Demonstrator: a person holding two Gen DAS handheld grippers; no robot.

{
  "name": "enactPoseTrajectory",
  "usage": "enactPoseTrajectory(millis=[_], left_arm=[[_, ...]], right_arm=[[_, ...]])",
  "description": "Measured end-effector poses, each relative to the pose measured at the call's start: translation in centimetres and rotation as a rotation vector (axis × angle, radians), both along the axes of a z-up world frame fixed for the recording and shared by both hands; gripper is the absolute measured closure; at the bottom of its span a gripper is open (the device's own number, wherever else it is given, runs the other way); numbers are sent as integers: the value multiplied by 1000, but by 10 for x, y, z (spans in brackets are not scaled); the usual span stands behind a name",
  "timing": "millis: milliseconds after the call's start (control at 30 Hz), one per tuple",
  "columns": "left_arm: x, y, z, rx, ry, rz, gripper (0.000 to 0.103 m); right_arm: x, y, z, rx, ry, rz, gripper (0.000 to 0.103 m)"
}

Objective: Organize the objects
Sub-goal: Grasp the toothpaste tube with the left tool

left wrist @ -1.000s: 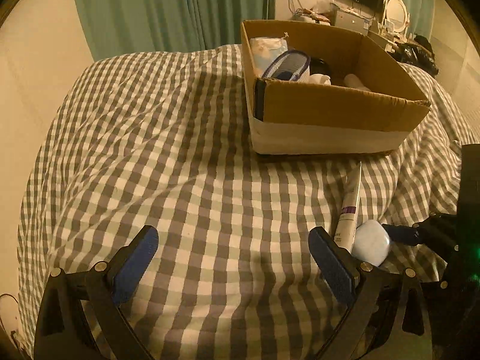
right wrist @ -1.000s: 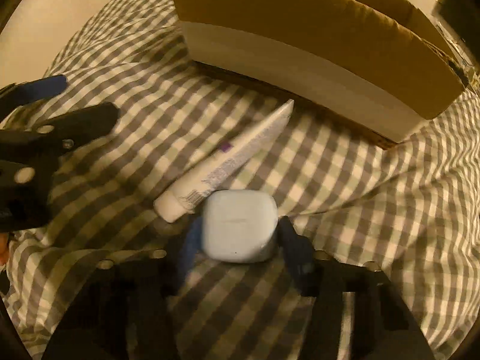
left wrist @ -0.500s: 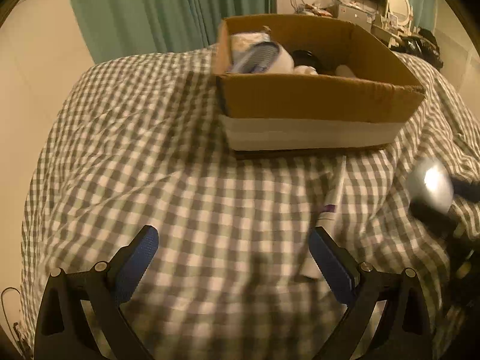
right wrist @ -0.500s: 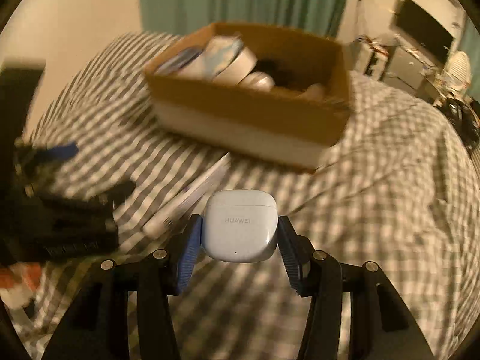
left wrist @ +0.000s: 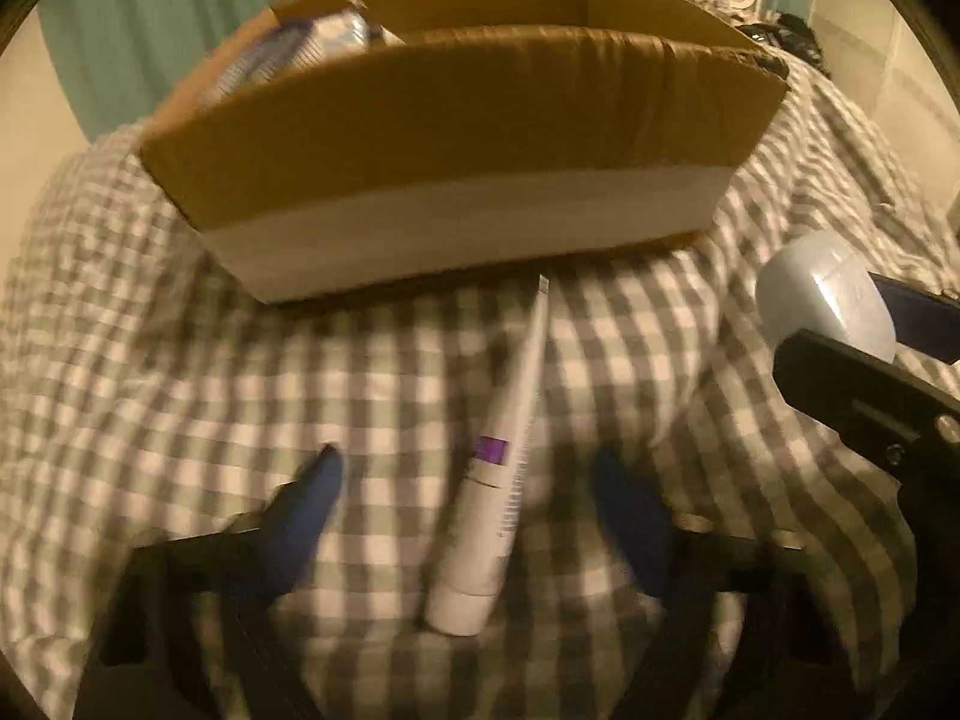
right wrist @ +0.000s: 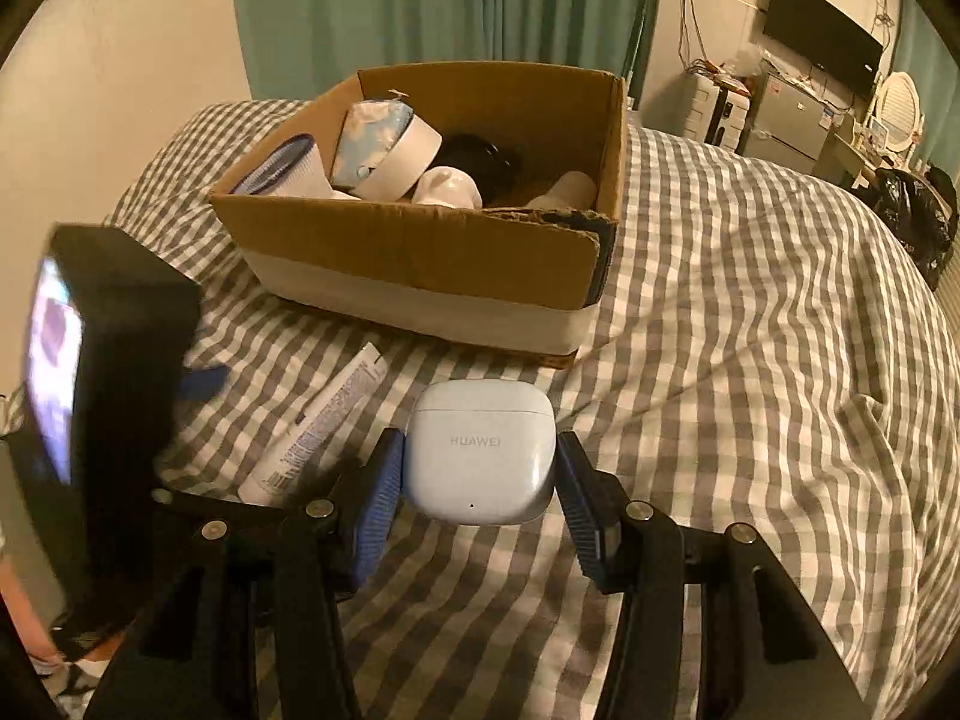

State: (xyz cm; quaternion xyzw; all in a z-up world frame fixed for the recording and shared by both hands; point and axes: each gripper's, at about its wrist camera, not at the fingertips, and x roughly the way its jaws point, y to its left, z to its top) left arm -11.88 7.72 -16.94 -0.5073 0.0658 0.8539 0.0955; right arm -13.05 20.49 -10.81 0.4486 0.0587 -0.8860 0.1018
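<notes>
Two claws are working at once: one lifting, one closing in.
Since a second ago the right claw (right wrist: pixel 480 483) is carrying the earbud case (right wrist: pixel 480 450) up off the checked bed (right wrist: pixel 750 330), pinched between both pads, and facing the cardboard box (right wrist: pixel 420 258), so dropping it in looks like the next step. The left claw (left wrist: pixel 474 480) is moving in over the tube (left wrist: pixel 492 480), pads spread wide either side, not yet gripping. That tube is lying flat, white with a purple patch, crimped end almost touching the box. The case is pale blue, glossy, rounded, lid shut.
</notes>
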Motion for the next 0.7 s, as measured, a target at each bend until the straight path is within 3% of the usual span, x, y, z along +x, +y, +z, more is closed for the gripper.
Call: enactPoseTrajectory(millis=[33, 67, 133, 167, 367, 700], left_arm=[[-1, 0, -2, 9, -13, -3, 55], [0, -1, -3, 16, -17, -6, 58], [3, -1, 0, 26, -11, -18, 77], [4, -1, 1, 35, -12, -25, 81], [20, -18, 22, 42, -2, -1, 85], [56, -55, 81, 98, 106, 11, 85]], right_arm=[[0, 0, -1, -10, 2, -3, 53], [-1, 1, -2, -21, 0, -7, 53], [0, 3, -2, -33, -6, -15, 53], [1, 4, -2, -38, -5, -18, 53], [8, -2, -4, -13, -6, -18, 53], [44, -23, 20, -6, 42, 3, 53]])
